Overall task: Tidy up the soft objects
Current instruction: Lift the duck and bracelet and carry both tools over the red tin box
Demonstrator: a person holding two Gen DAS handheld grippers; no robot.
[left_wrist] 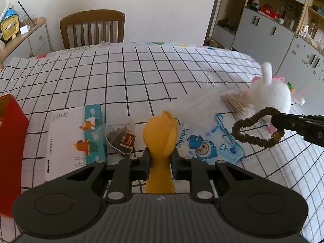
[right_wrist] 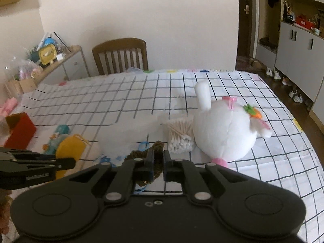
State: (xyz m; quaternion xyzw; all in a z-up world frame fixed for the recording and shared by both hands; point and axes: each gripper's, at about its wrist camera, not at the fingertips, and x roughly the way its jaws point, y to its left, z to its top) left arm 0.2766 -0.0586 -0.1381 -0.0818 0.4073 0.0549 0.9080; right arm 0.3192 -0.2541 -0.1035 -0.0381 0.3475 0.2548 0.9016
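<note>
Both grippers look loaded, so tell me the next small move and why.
Probably carry the brown hair tie, pinched in the right gripper, toward the white plush rabbit and set it down; the left gripper is occupied, clamped on the yellow pouch.

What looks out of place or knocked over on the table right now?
The white plush rabbit lies tipped on its side against the cotton swab pack. Nothing looks spilled or damaged. Left tongs hold the yellow plush; right tongs hold the brown scrunchie.
</note>
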